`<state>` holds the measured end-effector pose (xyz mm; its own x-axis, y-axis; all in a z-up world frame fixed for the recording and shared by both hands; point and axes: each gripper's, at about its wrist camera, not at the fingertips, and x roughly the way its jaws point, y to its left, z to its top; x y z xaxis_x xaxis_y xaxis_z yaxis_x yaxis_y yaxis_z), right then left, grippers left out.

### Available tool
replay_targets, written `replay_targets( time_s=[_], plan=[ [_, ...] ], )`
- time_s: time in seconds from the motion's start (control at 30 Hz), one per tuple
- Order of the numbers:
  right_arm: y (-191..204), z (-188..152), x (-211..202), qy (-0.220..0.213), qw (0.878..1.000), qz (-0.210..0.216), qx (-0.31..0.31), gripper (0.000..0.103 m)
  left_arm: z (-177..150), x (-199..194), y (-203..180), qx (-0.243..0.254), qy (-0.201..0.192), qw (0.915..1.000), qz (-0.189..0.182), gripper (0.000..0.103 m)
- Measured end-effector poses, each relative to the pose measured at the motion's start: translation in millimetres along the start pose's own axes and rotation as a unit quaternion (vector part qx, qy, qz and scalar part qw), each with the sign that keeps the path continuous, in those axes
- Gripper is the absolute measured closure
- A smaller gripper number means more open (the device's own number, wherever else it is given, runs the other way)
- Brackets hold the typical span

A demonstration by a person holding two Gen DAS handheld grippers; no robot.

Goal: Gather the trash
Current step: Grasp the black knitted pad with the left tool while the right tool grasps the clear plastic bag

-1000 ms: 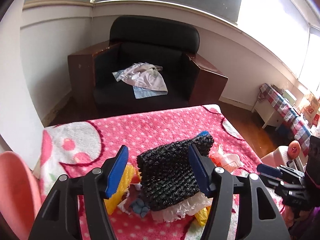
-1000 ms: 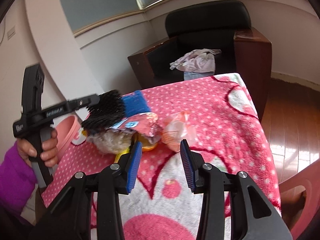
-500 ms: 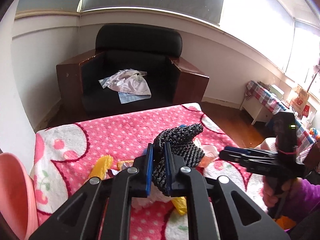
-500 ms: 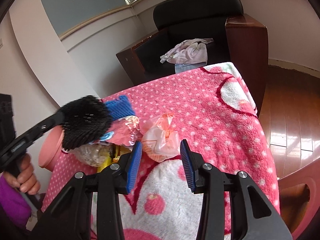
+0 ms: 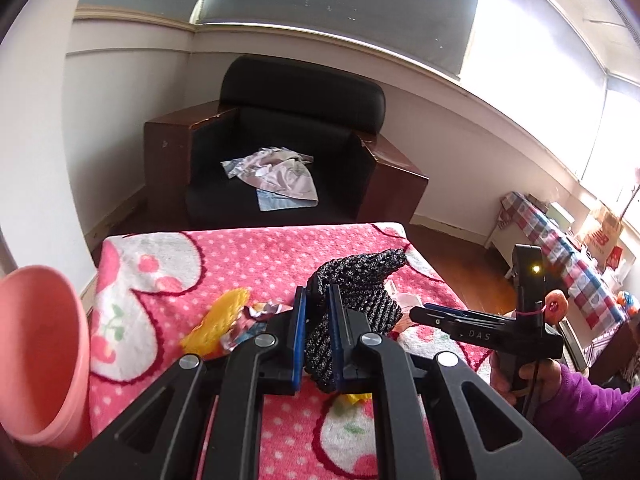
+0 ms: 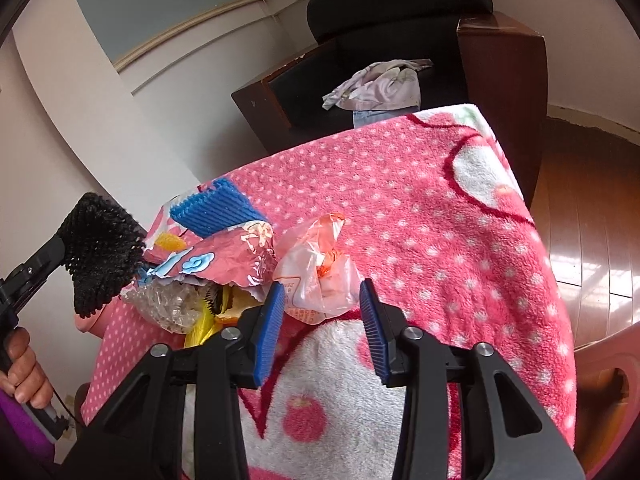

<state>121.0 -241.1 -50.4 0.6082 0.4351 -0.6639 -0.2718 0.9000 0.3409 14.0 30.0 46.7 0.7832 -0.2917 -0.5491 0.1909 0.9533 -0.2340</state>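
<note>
My left gripper is shut on a black foam mesh and holds it above the pink blanket. In the right wrist view the black foam mesh hangs at the left, clear of the trash pile. My right gripper is low over the blanket, its jaws closing around an orange-and-white plastic bag; the pads do not visibly press it. Beside the bag lie a red snack wrapper, a blue foam mesh, clear crumpled plastic and a yellow wrapper.
A pink bin stands at the table's left edge. A black armchair with clothes on its seat is behind the table. A hand in a purple sleeve holds the right gripper. A pink chair stands at the right.
The left gripper shut on the black mesh and lifted it off the pile toward the left. The right gripper came closer to the orange bag and its jaws narrowed.
</note>
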Motion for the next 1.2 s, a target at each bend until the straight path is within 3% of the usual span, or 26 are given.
replay_targets(
  time_s=[0.2,0.7,1.2],
  plan=[
    [1.9,-5.9,-10.1,-0.002,1.0,-0.002,0.006,0.075,-3.4,-13.3,2.9,-0.011,-0.009,0.9997,0.018,0.093],
    [26.5,-11.9,-77.1,-0.072,0.997,0.014,-0.018,0.075,-6.2,-55.4,14.7,-0.047,-0.05,0.9953,0.067,0.093],
    [62.8,-15.2,-89.1,-0.083,0.994,0.041,-0.052,0.075,-17.8,-80.3,29.8,-0.066,-0.067,0.9897,0.108,0.093]
  ],
)
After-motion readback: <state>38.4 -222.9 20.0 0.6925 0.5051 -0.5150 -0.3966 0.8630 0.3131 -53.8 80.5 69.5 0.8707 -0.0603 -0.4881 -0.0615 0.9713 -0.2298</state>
